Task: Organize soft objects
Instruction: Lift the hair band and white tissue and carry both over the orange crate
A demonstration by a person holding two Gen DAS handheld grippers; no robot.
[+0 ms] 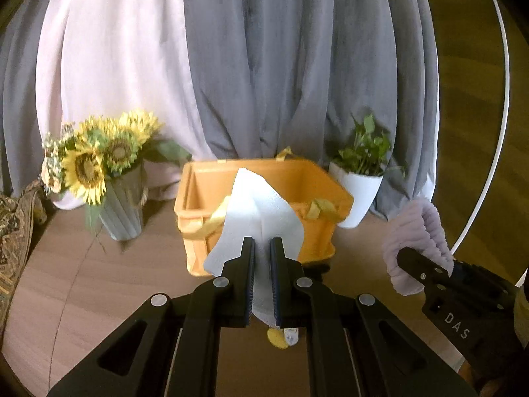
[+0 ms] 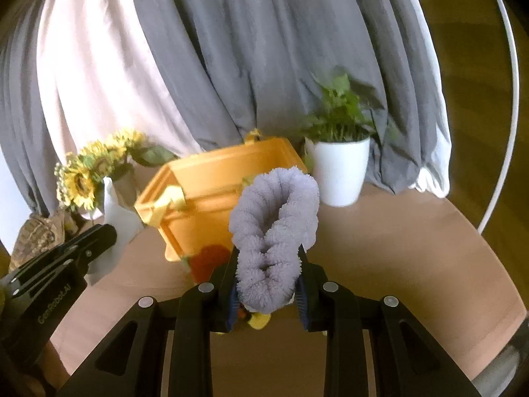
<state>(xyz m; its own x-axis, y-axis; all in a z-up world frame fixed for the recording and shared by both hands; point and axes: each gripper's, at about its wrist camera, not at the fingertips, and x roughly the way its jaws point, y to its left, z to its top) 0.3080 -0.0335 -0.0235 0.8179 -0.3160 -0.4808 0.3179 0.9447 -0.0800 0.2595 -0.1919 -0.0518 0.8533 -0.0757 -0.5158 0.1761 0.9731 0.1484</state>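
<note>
My left gripper (image 1: 263, 243) is shut on a white cloth (image 1: 261, 208) and holds it up in front of the orange basket (image 1: 205, 178). My right gripper (image 2: 267, 258) is shut on a fluffy lilac cloth (image 2: 274, 218), held above the table near the basket (image 2: 211, 172). The lilac cloth (image 1: 416, 231) and right gripper also show at the right of the left wrist view. The white cloth (image 2: 115, 228) and left gripper show at the left of the right wrist view. A small yellow soft item (image 1: 277, 337) lies on the table below the left gripper; it also shows in the right wrist view (image 2: 259, 321).
A sunflower vase (image 1: 122, 205) stands left of the basket, a white potted plant (image 1: 360, 195) right of it. Grey and pink curtains (image 1: 264, 66) hang behind. A red item (image 2: 208, 261) lies by the basket's front. A patterned cushion (image 1: 13, 225) sits far left.
</note>
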